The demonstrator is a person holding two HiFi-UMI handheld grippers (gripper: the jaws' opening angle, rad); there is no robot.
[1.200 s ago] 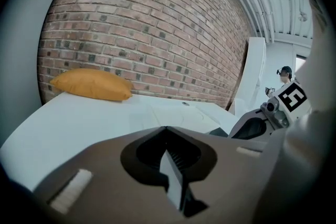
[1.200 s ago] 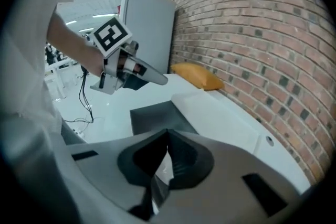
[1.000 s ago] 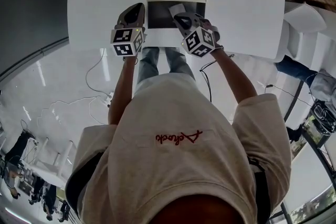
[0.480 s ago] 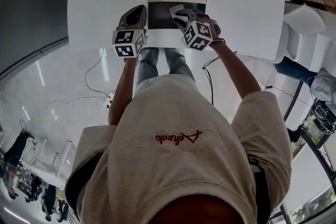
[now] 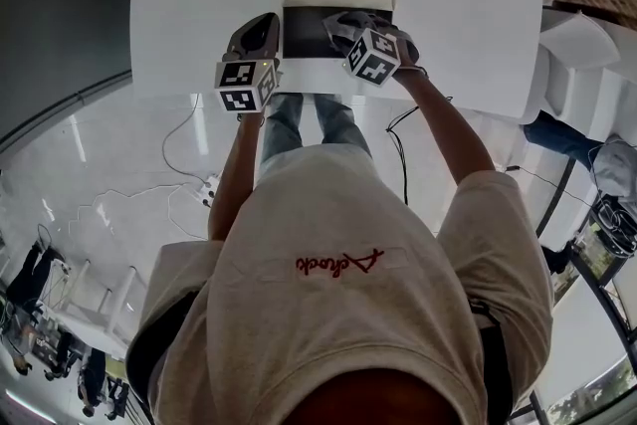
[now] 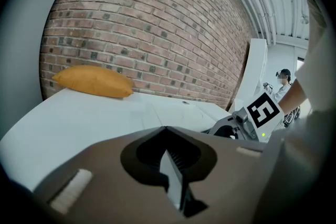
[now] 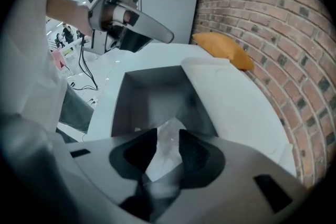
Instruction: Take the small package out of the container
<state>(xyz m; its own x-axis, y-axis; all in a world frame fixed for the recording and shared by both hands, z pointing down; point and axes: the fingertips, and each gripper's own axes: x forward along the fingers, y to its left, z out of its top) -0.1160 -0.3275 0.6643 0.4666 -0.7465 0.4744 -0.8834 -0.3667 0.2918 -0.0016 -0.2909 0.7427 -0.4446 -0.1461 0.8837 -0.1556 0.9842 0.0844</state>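
Right gripper point(image 7: 168, 139) has dipped lower into the grey container point(image 7: 126, 107) and its jaws have just been opening. Left gripper point(image 6: 168, 157) hangs beside the container, jaws pressed together, empty. Small package point(image 7: 164, 159) sits inside the container, between the right gripper's spread jaws.

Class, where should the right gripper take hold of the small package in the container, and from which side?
Take its upturned corner, from above. The package lies inside the container, whose walls block the sides. The right gripper has just been opening its fingers, and that corner stands between them, not yet pressed.
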